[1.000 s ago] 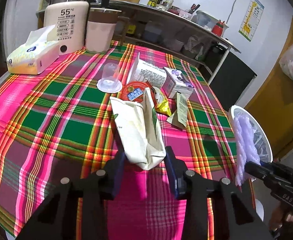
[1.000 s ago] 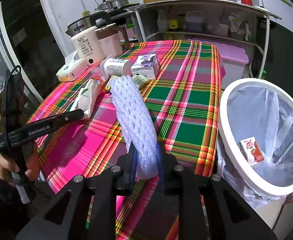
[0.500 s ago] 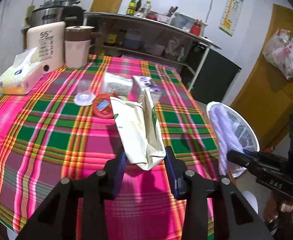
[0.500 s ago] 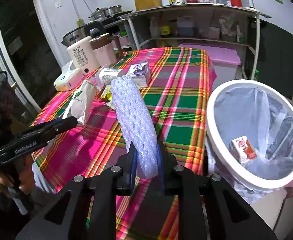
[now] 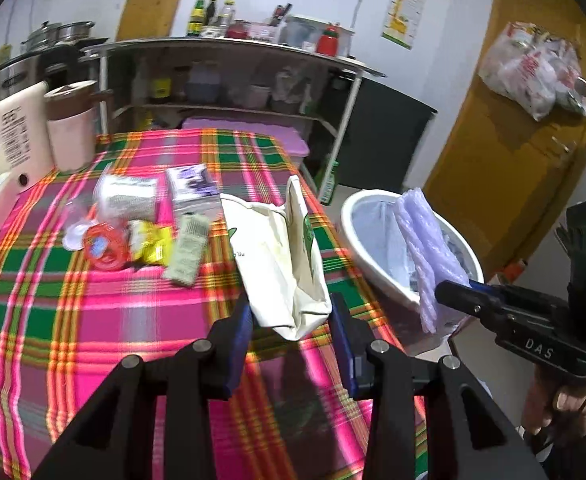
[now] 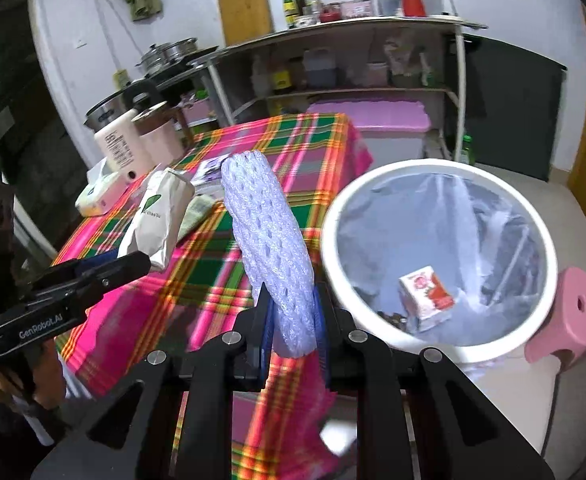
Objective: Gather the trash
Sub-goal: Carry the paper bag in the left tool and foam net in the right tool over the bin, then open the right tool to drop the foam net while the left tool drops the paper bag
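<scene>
You were mid-carry, left tongs (image 5: 291,322) pinching the paper bag (image 5: 281,256), right tongs (image 6: 293,320) pinching the foam net (image 6: 269,248); next, release both over the bin (image 6: 333,216) just right of them.

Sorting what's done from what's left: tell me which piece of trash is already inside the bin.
The small white carton with red strawberry print, lying in the white round bin. The cream paper bag and white foam net sleeve are both gripped in jaws outside it.
</scene>
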Available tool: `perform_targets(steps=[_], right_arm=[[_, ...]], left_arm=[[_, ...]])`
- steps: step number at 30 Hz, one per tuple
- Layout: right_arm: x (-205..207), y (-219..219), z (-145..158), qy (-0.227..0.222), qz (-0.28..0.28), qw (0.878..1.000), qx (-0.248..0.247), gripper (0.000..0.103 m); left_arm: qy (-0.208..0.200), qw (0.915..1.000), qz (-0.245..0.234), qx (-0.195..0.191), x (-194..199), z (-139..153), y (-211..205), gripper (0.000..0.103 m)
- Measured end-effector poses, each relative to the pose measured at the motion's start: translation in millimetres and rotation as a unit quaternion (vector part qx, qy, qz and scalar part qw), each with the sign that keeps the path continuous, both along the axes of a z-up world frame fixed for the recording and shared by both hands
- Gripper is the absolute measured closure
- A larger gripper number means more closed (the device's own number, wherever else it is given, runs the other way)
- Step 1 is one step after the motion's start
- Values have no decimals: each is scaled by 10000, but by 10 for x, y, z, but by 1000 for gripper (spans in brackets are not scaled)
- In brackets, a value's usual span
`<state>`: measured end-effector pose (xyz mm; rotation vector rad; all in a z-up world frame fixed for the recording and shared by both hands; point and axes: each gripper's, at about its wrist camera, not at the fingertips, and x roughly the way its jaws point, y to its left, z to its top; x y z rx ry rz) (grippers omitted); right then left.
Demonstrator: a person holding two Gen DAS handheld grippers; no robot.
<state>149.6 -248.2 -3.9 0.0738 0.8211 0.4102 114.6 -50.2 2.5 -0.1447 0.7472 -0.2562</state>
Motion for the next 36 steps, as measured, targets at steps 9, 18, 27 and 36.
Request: perform_targets(steps=[9,18,27,36], right_arm=[[76,-478,-9,3,-569,9984,29,84],[151,-863,-99,122,-1056,9943,30,84],[289,-1024,-205,292,-1285,9912,-102,84],[397,-1066,-281,441,-1281,9906,-180,81]], left_arm=[[-64,9985,-537,108,203,56,-456,64],[0,9952,-973,116,405,25,-858,63],[129,9910,-1321,141,619,-72,-1159,63],[225,9887,-1469,206,701,-127,-1287,60]])
